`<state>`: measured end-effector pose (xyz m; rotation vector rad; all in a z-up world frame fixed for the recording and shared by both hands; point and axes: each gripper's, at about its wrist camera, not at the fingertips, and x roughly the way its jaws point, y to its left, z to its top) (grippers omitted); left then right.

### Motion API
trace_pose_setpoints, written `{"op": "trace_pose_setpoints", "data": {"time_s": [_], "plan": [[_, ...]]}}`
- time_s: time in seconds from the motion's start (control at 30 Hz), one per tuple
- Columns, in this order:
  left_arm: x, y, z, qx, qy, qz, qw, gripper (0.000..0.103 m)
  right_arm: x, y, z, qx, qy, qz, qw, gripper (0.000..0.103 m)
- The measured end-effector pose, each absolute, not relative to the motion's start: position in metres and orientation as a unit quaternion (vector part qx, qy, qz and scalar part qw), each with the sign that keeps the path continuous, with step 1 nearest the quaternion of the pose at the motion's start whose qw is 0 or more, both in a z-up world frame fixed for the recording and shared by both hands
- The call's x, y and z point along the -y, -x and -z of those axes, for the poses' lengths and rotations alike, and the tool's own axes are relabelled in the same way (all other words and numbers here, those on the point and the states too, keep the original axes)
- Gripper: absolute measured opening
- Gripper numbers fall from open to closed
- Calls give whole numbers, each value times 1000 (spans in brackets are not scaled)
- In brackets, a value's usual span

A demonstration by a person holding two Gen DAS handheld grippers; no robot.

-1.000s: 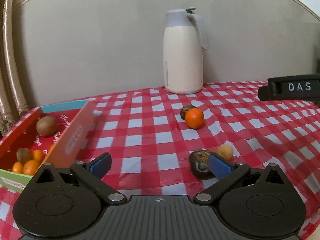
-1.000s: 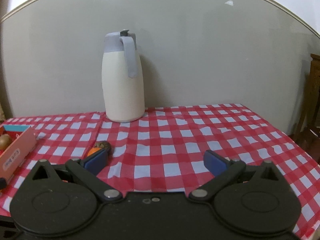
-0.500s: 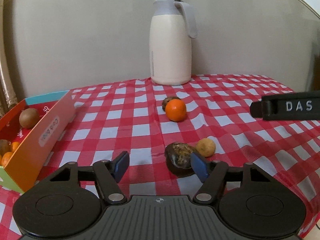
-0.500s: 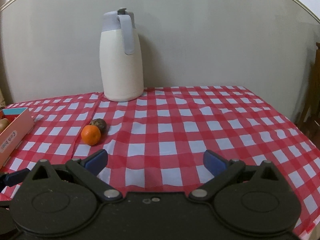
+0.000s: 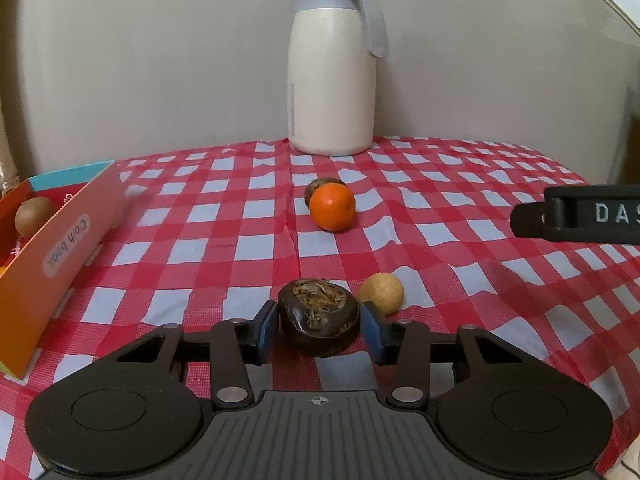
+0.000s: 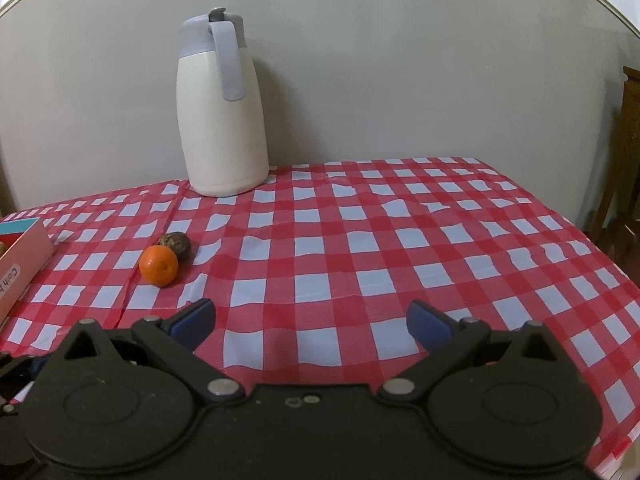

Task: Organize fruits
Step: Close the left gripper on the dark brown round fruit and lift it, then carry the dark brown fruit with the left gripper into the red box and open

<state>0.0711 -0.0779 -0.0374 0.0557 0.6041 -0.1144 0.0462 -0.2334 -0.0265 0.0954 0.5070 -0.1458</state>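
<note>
My left gripper [image 5: 319, 328] is shut on a dark brown fruit [image 5: 319, 317] that rests on the checked tablecloth, one blue pad on each side. A small tan fruit [image 5: 380, 293] lies just right of it. An orange [image 5: 332, 206] with another dark fruit [image 5: 323, 185] behind it lies further back; both show in the right wrist view, the orange [image 6: 158, 266] in front of the dark fruit [image 6: 176, 243]. An orange box [image 5: 60, 252] at the left holds a kiwi [image 5: 33, 216]. My right gripper [image 6: 312, 320] is open and empty above the cloth.
A cream thermos jug [image 5: 332, 68] stands at the back by the wall, also in the right wrist view [image 6: 222, 108]. The right gripper's body [image 5: 580, 214] reaches in from the right. The table's right edge [image 6: 580, 232] drops off beside a wooden chair [image 6: 628, 160].
My left gripper moved forward and right and closed its jaws on the dark brown fruit. My right gripper lifted and tilted down a little, staying open.
</note>
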Motion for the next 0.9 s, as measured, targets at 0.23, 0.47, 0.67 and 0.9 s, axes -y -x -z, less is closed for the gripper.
{"op": "trace_pose_setpoints", "data": {"time_s": [0.23,0.47,0.67,0.9], "plan": [[73,-69,33,-287,-11,59,956,44,233,-47,27,-253,-54,72,963,102],[59,-63,22,-269,-17,46,962,44,223,-50,27,-254,-56,62,964,102],[37,-59,9,-253,-13,29,967,44,208,-54,25,-255,-51,50,964,102],[2,-55,-2,-240,-6,1,971,44,187,-58,23,-255,-47,35,965,102]]}}
